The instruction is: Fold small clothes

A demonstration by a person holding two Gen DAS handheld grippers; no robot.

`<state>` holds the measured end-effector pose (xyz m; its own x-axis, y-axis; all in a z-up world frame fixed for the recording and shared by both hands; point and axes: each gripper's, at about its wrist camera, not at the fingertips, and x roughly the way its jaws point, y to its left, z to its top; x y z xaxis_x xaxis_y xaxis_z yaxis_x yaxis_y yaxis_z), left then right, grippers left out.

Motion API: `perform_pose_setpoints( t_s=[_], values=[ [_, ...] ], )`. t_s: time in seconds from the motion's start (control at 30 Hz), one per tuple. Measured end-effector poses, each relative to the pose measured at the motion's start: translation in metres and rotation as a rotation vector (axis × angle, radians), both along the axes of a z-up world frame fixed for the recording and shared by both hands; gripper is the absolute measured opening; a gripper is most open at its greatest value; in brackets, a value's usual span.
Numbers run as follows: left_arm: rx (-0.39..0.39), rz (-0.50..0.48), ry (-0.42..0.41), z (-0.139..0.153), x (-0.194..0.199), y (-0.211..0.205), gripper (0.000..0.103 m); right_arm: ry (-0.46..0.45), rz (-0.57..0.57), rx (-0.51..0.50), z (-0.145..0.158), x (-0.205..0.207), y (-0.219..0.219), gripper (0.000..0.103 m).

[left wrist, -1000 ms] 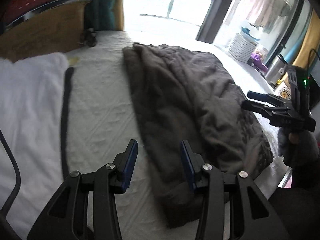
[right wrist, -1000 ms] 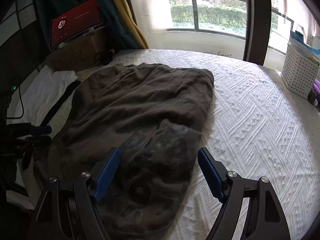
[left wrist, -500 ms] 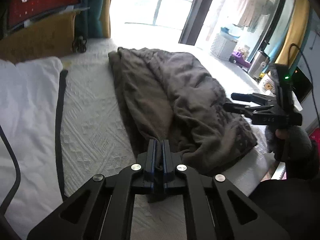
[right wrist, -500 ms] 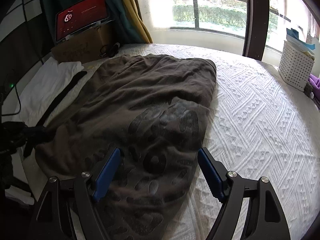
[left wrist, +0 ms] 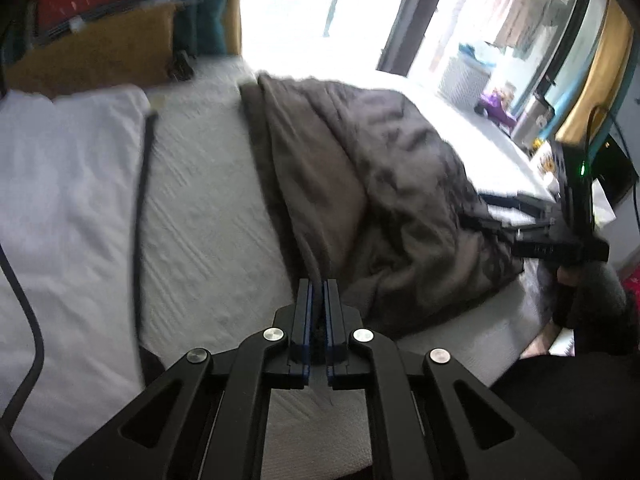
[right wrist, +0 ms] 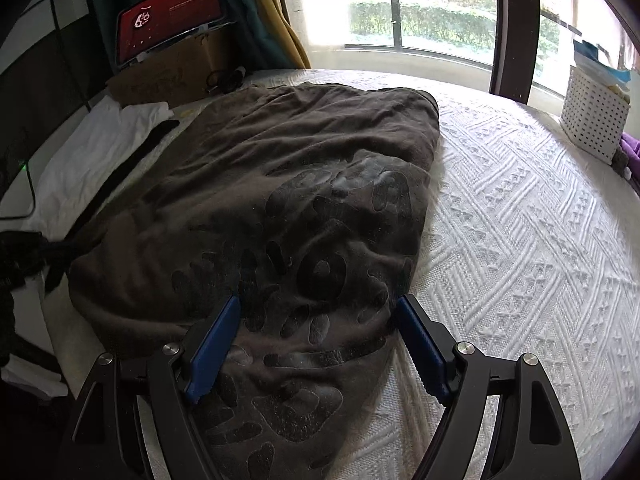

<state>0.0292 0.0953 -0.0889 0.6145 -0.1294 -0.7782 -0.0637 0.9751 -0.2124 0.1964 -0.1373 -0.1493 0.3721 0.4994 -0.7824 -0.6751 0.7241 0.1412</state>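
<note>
**A:** On the white textured bedspread (right wrist: 520, 208), where exactly is the garment lying?

**B:** The brown printed shirt (right wrist: 280, 200) is spread lengthwise from the near edge of the bed toward the far window, rumpled, with its dark print facing up at the near end. To its left lie a black strap (left wrist: 140, 208) and a white cloth (left wrist: 60, 184), both apart from it.

**A:** And the grippers?

**B:** The left gripper (left wrist: 318, 292) has its jaws pressed together on the shirt's near left edge; a ridge of fabric runs straight into the pads. The right gripper (right wrist: 320, 344) hovers over the near end with its jaws wide apart, straddling the printed area and gripping nothing.

**A:** How would you expect it to handle?

**B:** Soft and light, I'd judge, with no stiffness at all. It creases and sags, so any part not held will droop and drag. The printed patch looks slightly rubbery, probably grippier and a touch stiffer than the plain knit.

**A:** Best place to take it?

**B:** At the hem or a corner, pinching the layers together near the edge. I'd have the right one close on the near right edge, opposite the left, so the cloth lifts evenly.
</note>
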Motion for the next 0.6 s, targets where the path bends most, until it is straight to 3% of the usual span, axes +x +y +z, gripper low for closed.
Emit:
perform_pose_setpoints(
  t_s=[0.17, 0.23, 0.3, 0.5, 0.6],
  values=[
    [0.013, 0.001, -0.117, 0.031, 0.011, -0.002, 0.005, 0.005, -0.013, 0.012, 0.0, 0.003, -0.007, 0.082],
    [0.014, -0.03, -0.113, 0.031, 0.023, -0.012, 0.011, 0.004, -0.017, 0.017, 0.001, 0.004, -0.01, 0.082],
    [0.001, -0.059, -0.109, 0.028, 0.031, -0.02, 0.026, 0.002, -0.023, 0.017, 0.002, 0.005, -0.013, 0.082],
    [-0.023, -0.14, -0.051, 0.003, 0.055, -0.047, 0.026, -0.002, -0.056, 0.018, 0.005, 0.008, -0.03, 0.082],
    [0.047, -0.125, -0.035, -0.003, 0.059, -0.053, 0.026, -0.002, -0.071, 0.018, 0.005, 0.008, -0.036, 0.082]
  ],
)
